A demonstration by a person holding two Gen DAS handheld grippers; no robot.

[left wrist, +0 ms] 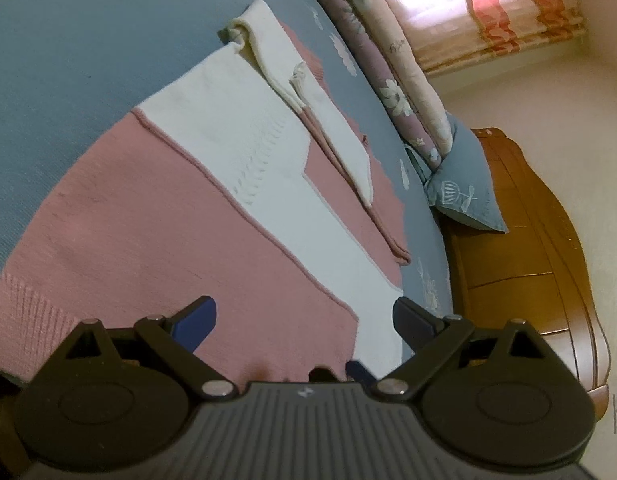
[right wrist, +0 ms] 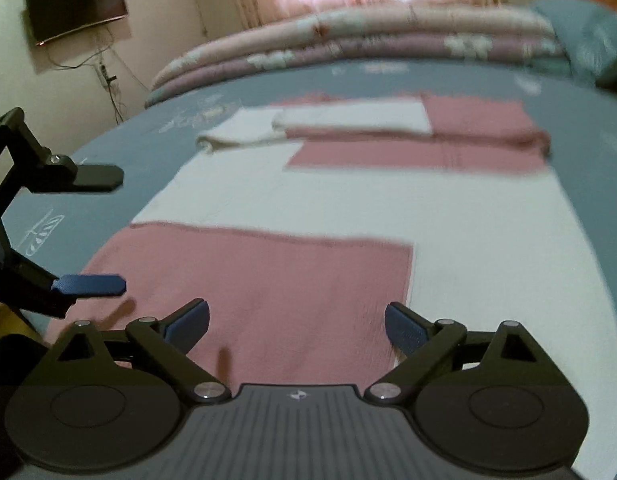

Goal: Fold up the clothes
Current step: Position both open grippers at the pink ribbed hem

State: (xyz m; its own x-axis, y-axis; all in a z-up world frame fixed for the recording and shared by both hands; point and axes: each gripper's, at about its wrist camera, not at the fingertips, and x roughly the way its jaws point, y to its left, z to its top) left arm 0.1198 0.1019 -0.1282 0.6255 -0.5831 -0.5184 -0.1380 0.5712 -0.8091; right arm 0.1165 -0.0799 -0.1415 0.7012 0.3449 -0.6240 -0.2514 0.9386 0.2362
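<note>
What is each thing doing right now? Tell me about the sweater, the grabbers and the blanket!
Sweater: flat on the bed, sleeves folded across.
Left gripper: jaws open, empty.
Right gripper: jaws open, empty.
Quilt: folded, beyond the sweater.
Curtains: drawn, light showing through.

Sweater (right wrist: 348, 208) on bed (right wrist: 108, 184), before quilt (right wrist: 348, 40)

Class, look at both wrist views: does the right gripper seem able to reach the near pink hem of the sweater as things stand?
Probably yes. The right gripper is open just above the sweater, and nothing lies between its fingers and the hem; the left gripper sits off to the side.
</note>
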